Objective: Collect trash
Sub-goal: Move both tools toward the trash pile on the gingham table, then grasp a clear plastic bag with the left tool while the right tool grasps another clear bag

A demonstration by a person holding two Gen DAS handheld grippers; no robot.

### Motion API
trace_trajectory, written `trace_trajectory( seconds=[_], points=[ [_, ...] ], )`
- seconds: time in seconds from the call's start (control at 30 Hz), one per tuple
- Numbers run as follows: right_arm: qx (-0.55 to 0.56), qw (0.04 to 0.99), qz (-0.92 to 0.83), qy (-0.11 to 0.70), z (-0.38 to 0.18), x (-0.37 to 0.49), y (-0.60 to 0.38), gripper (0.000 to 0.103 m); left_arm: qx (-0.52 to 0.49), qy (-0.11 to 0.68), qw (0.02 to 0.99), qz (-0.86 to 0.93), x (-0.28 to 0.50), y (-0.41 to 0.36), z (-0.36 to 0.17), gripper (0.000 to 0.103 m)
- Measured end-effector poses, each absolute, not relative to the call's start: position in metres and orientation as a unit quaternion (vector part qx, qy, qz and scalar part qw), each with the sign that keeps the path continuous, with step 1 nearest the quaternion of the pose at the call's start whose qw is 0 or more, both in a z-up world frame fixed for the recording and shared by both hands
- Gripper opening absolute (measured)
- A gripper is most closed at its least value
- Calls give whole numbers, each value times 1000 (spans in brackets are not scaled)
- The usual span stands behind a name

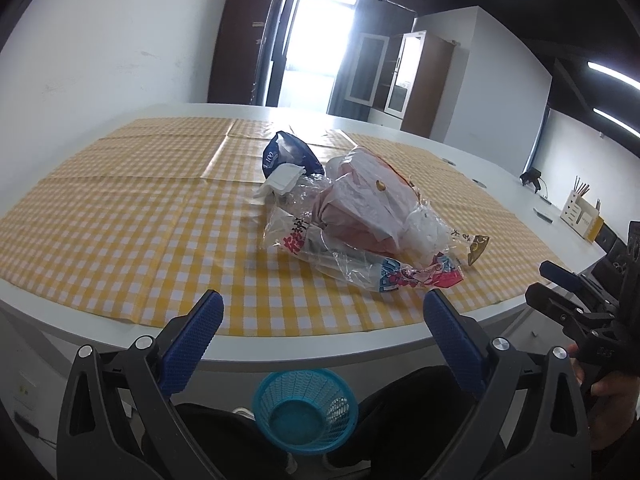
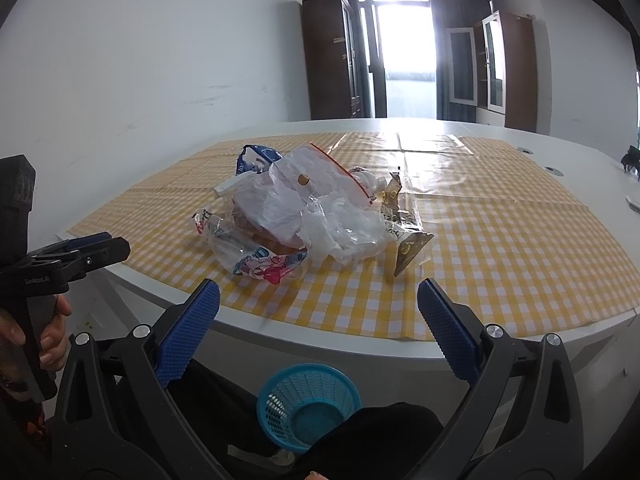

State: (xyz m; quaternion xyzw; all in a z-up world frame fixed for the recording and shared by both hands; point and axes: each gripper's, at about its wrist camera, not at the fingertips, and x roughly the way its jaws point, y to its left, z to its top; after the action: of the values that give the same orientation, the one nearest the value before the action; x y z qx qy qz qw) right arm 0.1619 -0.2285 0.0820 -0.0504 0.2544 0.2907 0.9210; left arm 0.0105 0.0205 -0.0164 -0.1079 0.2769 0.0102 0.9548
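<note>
A heap of wrappers (image 1: 360, 216) lies on the checked tablecloth (image 1: 120, 208) ahead of both grippers, with the blue basket (image 2: 308, 404) below between the fingers. The left gripper (image 1: 324, 324) and right gripper (image 2: 318, 308) gape wide, holding nothing. The wrappers look light, limp and slippery, so pinching a bunched fold seems best.

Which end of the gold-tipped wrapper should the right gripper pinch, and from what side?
Judging by its pose, take the gold-tipped wrapper by its gold end, which sticks out flat from the pile toward the table edge. Bring the open right gripper in low from the near side.
</note>
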Motion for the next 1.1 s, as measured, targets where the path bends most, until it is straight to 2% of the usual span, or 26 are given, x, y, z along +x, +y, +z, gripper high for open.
trace_trajectory(
  seconds=[0.37, 0.8, 0.93, 1.0, 1.1],
  points=[
    [-57, 918, 299, 254, 86, 170, -215, 94, -120, 294, 948, 23, 21, 30, -30, 97],
    [-68, 910, 297, 282, 89, 242, -168, 94, -139, 323, 936, 29, 79, 60, -45, 97],
    [-82, 903, 292, 304, 80, 260, -152, 88, -140, 336, 931, 23, 99, 62, -52, 97],
    [-88, 900, 291, 311, 76, 266, -146, 87, -143, 341, 929, 19, 108, 65, -54, 97],
    [-100, 896, 288, 322, 71, 274, -138, 80, -153, 351, 924, 9, 119, 68, -57, 92]
  ],
)
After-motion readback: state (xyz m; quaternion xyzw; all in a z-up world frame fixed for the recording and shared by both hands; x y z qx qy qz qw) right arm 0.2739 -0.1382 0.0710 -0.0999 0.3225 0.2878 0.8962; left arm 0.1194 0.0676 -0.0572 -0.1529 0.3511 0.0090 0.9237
